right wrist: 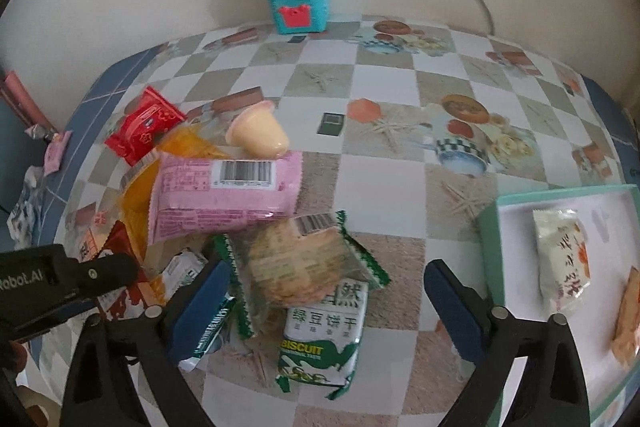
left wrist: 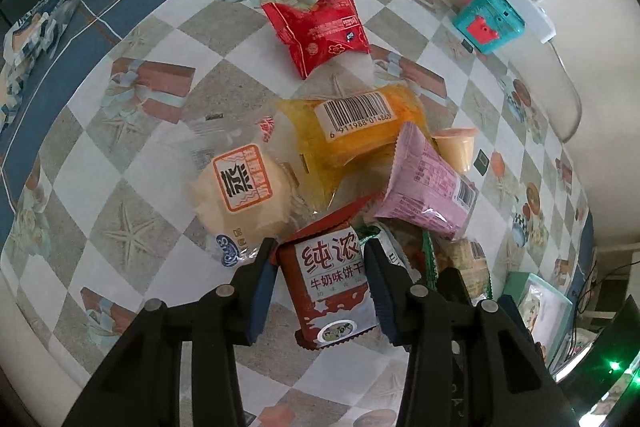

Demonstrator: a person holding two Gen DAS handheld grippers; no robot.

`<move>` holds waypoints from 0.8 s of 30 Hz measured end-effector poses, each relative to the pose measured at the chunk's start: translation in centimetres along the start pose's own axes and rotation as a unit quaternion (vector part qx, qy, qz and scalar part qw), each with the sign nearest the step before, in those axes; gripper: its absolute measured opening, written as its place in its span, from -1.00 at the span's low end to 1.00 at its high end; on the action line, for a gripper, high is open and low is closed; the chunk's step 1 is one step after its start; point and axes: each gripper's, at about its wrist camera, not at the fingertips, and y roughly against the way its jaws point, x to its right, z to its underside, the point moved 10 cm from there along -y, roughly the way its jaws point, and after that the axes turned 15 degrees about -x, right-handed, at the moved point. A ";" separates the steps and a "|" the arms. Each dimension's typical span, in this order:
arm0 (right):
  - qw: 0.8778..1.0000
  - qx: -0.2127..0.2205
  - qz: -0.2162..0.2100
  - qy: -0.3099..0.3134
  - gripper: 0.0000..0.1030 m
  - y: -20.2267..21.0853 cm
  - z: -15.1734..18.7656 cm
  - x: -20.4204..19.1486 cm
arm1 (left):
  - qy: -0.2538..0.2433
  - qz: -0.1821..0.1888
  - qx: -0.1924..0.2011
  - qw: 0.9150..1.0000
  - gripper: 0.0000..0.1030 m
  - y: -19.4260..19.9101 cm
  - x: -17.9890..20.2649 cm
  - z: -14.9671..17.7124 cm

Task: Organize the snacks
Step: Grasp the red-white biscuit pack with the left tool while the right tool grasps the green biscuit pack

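Sorting barely started: most snacks sit heaped mid-table (right wrist: 400, 187), red milk biscuit pack (left wrist: 334, 291) at the near edge of the pile. Left claw (left wrist: 320, 259) straddles that pack, jaws apart, not clamped. Right claw (right wrist: 320, 291) wide open over green biscuit pack (right wrist: 320, 331). Tray (right wrist: 490, 251) holds two packets; roughly ten left.

A barcode numbered 6 911988 01486 marks the orange packet (left wrist: 352, 135); "BISCUIT" labels the green-and-white packet (right wrist: 324, 339); "Robot.AI" marks the left gripper (right wrist: 60, 283).
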 end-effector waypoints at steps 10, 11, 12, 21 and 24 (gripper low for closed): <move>1.000 0.000 0.010 0.025 0.50 -0.7 0.0 -1.3 | 0.001 -0.001 0.001 1.000 -0.11 0.2 0.0 0.0; 1.000 0.002 0.009 0.024 0.44 -0.5 0.0 -1.2 | 0.001 -0.001 0.001 1.000 -0.11 0.2 0.0 0.1; 1.000 0.004 0.008 0.024 0.42 -0.3 -0.1 -1.2 | 0.001 -0.001 0.001 1.000 -0.11 0.1 0.0 0.1; 1.000 0.007 0.001 0.023 0.25 0.4 -0.1 -0.6 | 0.004 -0.003 0.005 1.000 -0.12 0.3 0.1 0.2; 1.000 0.010 -0.006 0.021 0.11 1.0 0.0 -0.4 | 0.005 -0.004 0.008 1.000 -0.12 0.6 0.2 0.3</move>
